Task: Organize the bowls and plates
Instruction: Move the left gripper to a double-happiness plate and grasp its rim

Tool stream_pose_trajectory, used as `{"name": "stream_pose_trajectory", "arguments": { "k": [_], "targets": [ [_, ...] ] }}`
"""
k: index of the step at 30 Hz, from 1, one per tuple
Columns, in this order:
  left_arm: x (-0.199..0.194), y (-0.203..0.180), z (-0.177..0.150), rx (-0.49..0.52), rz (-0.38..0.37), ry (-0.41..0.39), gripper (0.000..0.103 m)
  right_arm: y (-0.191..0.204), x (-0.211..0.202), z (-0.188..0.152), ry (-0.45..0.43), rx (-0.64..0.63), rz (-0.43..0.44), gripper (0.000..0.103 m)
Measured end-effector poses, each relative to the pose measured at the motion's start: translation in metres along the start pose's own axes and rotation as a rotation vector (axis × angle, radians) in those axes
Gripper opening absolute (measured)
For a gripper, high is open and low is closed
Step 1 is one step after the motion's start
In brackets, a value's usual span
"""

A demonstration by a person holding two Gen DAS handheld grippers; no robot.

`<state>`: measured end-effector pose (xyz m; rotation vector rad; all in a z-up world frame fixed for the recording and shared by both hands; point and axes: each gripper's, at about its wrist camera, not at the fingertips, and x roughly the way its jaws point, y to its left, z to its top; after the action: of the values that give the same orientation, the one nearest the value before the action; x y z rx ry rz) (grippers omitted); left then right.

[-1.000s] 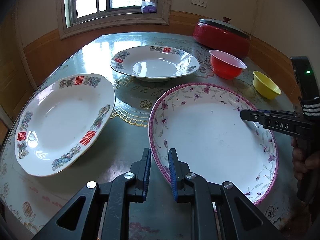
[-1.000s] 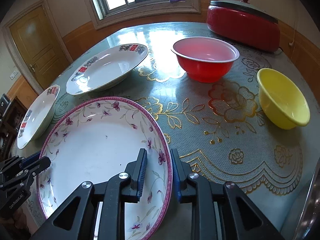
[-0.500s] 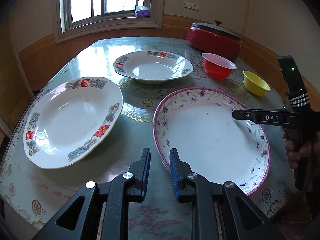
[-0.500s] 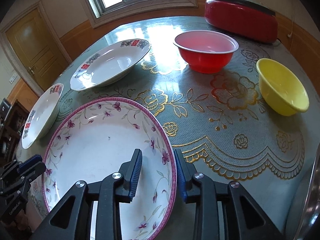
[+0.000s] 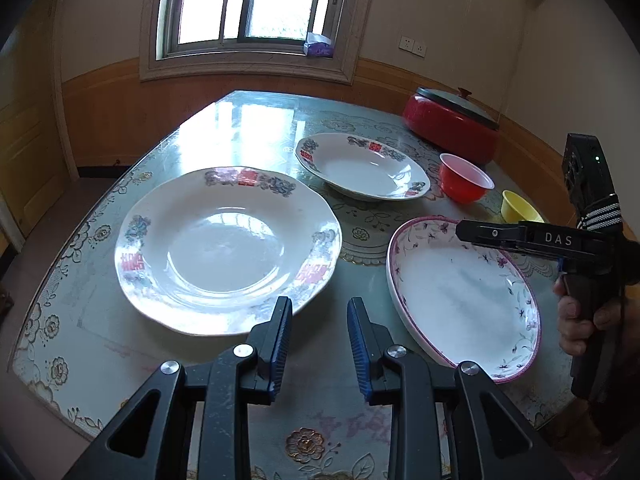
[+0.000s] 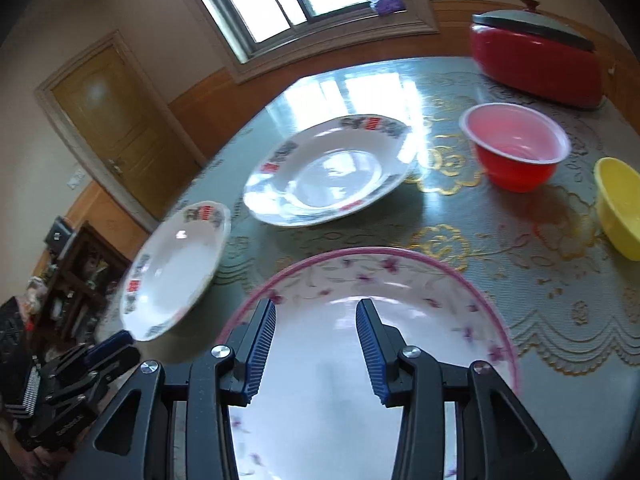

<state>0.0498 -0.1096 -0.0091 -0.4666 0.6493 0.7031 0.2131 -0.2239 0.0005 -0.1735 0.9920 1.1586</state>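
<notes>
A large pink-rimmed floral plate [image 5: 460, 292] lies flat on the table at the right; it also shows in the right wrist view [image 6: 360, 340]. A white plate with red characters [image 5: 224, 248] lies left of it, and a second one [image 5: 360, 166] lies farther back. A red bowl [image 5: 464, 178] and a yellow bowl [image 5: 518, 206] stand behind. My left gripper [image 5: 318, 312] is open and empty, between the two near plates. My right gripper [image 6: 316, 316] is open and empty above the floral plate; it also shows in the left wrist view [image 5: 466, 230].
A red lidded pot [image 5: 452, 126] stands at the back right of the table [image 5: 240, 120]. A window [image 5: 252, 0] is behind the table, and a wooden door [image 6: 116, 128] and a dark shelf [image 6: 76, 276] are off to the left.
Both grippers have opened and let go of the floral plate, which now lies on the table. Both have pulled back and up; the left one has swung left.
</notes>
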Motion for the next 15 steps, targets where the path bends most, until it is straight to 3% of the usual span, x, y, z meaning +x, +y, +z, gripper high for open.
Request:
{"name": "stream_pose_trajectory", "arguments": {
  "k": [2, 7, 15],
  "targets": [
    [-0.004, 0.01, 0.003, -0.021, -0.006, -0.012, 0.031, 0.017, 0.01, 0.0, 0.025, -0.012, 0.079, 0.045],
    [-0.012, 0.039, 0.009, -0.053, 0.02, -0.04, 0.031, 0.057, 0.041, -0.002, 0.084, -0.046, 0.145, 0.046],
    [-0.011, 0.102, 0.019, -0.152, 0.095, -0.05, 0.031, 0.087, 0.084, 0.015, 0.117, -0.077, 0.091, 0.046]
  ]
}}
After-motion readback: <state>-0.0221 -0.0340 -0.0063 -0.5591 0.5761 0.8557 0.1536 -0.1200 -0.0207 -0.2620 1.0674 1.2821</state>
